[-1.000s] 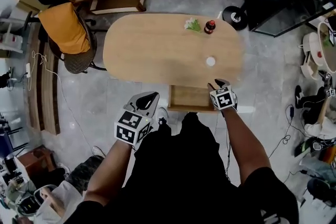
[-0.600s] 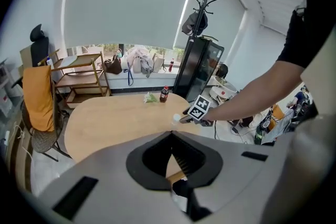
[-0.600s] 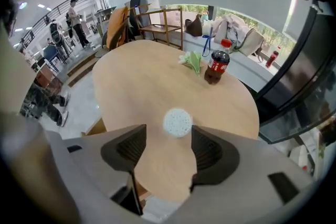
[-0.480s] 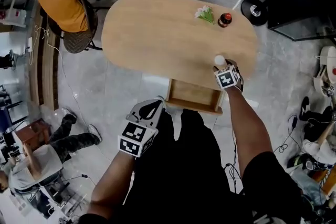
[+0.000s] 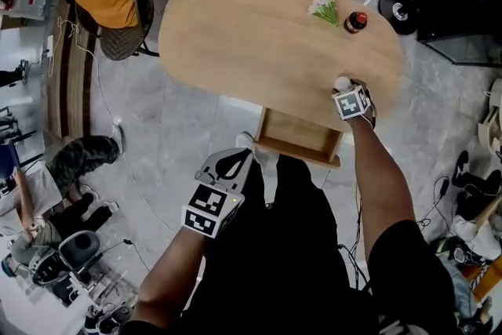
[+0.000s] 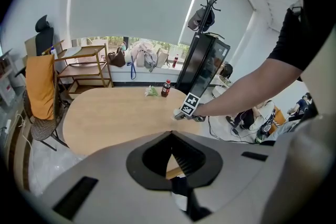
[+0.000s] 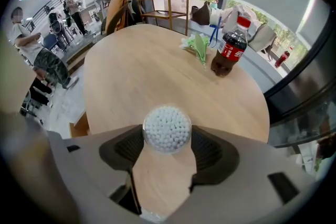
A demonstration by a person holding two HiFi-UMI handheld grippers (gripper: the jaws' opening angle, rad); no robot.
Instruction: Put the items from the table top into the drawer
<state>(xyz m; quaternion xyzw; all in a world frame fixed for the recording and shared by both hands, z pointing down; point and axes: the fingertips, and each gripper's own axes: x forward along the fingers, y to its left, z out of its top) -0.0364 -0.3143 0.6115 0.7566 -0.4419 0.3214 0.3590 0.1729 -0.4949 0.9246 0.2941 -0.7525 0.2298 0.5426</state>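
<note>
Oval counter with an open drawer under its lower edge. The right hand-held gripper, jaws just opened wide, straddles the round cotton-swab container at the counter's right rim, pads not pressing. A cola bottle and a green-and-white sprig, hard to identify, stand well apart at upper right. The left hand-held gripper, closed and empty, hangs lower left of the drawer. The jaws hide the container's base.
</note>
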